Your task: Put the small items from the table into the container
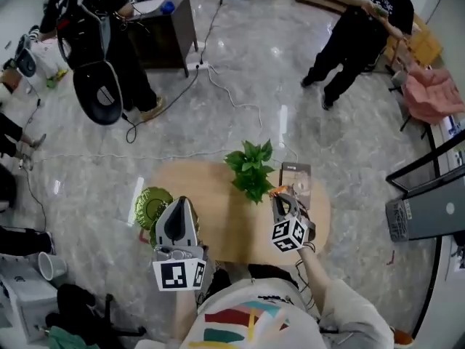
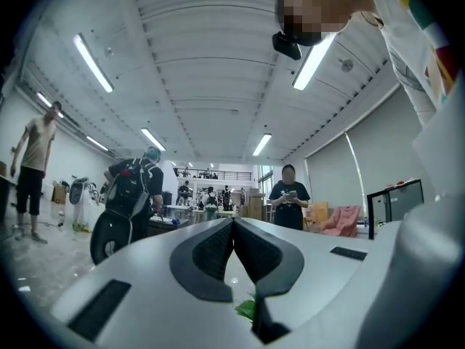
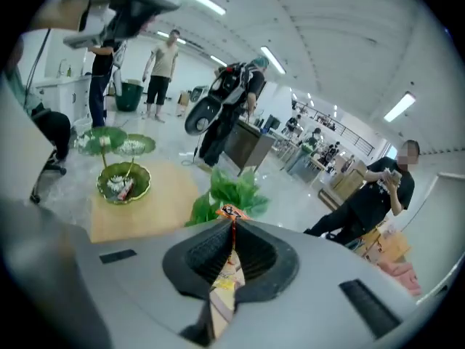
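A round wooden table bears a green leaf-shaped dish at its left edge. In the right gripper view the dish holds a few small items. My right gripper hangs above the table's right side, shut on a small snack packet with an orange end. That packet sticks out past the right gripper, pinched flat between the pads. My left gripper is raised beside the dish. In its own view the left gripper points level into the room, shut with nothing in it.
A leafy green plant stands mid-table. A clear packet lies behind my right gripper. People stand on the marble floor beyond, with cables and a black chair. A monitor is at the right.
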### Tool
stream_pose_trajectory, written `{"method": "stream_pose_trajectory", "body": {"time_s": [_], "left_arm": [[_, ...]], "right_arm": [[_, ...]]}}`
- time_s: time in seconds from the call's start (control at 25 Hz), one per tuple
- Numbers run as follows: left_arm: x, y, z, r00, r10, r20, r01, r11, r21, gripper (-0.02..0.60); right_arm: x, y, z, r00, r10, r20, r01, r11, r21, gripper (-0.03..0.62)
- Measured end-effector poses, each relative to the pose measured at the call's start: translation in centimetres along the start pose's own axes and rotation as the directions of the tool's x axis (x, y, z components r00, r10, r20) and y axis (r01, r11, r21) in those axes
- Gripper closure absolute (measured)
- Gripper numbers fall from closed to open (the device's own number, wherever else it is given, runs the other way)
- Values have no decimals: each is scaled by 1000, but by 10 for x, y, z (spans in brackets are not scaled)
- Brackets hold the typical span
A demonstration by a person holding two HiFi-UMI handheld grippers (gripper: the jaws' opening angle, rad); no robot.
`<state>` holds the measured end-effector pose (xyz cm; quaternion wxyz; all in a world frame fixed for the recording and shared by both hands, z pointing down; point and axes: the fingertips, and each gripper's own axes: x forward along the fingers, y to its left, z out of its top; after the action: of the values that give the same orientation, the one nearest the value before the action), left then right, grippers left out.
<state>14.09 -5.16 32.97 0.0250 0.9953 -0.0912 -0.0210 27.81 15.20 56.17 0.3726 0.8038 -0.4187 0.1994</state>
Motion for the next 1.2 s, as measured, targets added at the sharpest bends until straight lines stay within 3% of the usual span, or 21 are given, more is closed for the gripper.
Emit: {"method": "stream_pose_trajectory", "body": {"time_s": [0.16,0.32,0.44,0.6,0.72,1.0,1.2], "left_arm": [[-13,17,33,996,47,73,-48,999,15,574],[-26,20,42,993,65,101,-69,997,30,574],[-34,22,46,991,84,109,-90,995,45,574],[-56,30,54,983,131,128,-139,989,56,574],[-68,46,53,975,163,149,-174,983,62,574],[-105,95,53,943,301,142,-312,948,65,574],[-146,126,47,892,434,124,-442,895,51,574]], "right_arm": [[-40,-5,81,984,-23,176,19,1000,21,571],[-72,-1,152,941,-23,338,-2,997,72,571],[-95,10,204,887,3,461,-69,990,127,571],[-125,33,254,794,89,601,-244,953,181,571],[-134,50,277,753,111,648,-240,964,113,571],[-131,102,314,699,243,673,-288,957,-47,571],[-120,143,336,654,370,660,-386,913,-130,571]]}}
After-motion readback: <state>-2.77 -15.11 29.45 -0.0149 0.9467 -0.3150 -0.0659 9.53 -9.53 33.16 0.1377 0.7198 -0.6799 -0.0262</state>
